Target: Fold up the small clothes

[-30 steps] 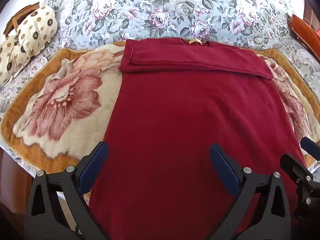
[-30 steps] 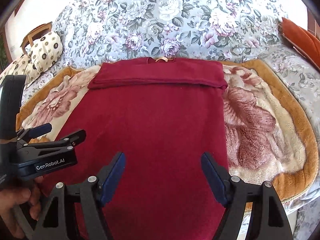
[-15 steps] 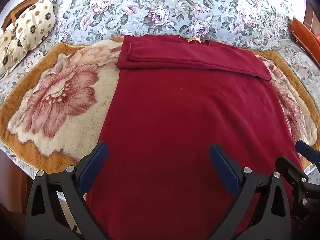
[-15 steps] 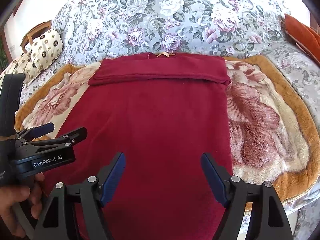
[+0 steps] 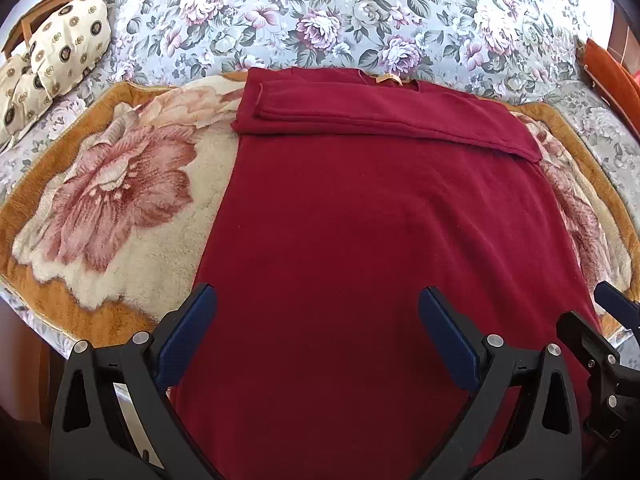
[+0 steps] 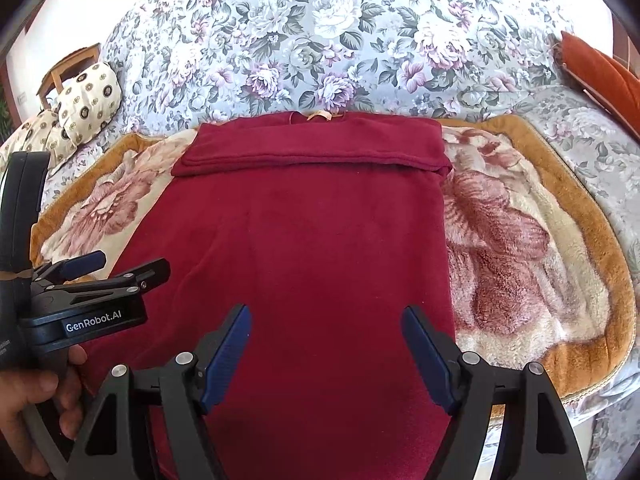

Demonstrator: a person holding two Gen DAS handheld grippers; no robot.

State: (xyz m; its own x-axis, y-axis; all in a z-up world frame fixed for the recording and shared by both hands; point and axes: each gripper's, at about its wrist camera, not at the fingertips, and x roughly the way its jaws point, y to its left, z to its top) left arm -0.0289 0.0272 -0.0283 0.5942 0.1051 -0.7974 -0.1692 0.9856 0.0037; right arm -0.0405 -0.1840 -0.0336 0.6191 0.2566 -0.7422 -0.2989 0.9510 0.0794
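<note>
A dark red garment [image 5: 372,232] lies flat on a plush floral blanket [image 5: 108,192], its sleeves folded across the far end under the collar tag [image 5: 390,79]. It also shows in the right wrist view [image 6: 304,248]. My left gripper [image 5: 318,308] is open and empty above the garment's near left part; it also shows in the right wrist view [image 6: 120,268]. My right gripper [image 6: 326,322] is open and empty above the near right part; its tips show at the right edge of the left wrist view [image 5: 596,316]. The garment's near hem is hidden behind the grippers.
The blanket [image 6: 532,248] lies on a bed with a grey floral sheet [image 5: 328,12]. Cream patterned pillows [image 5: 60,52] and a wooden chair [image 6: 66,68] are at far left. An orange cushion [image 6: 600,72] is at far right. The bed edge is near, below the grippers.
Both grippers have moved slightly forward and lower over the garment, so it looks larger. Both stay open and empty.
</note>
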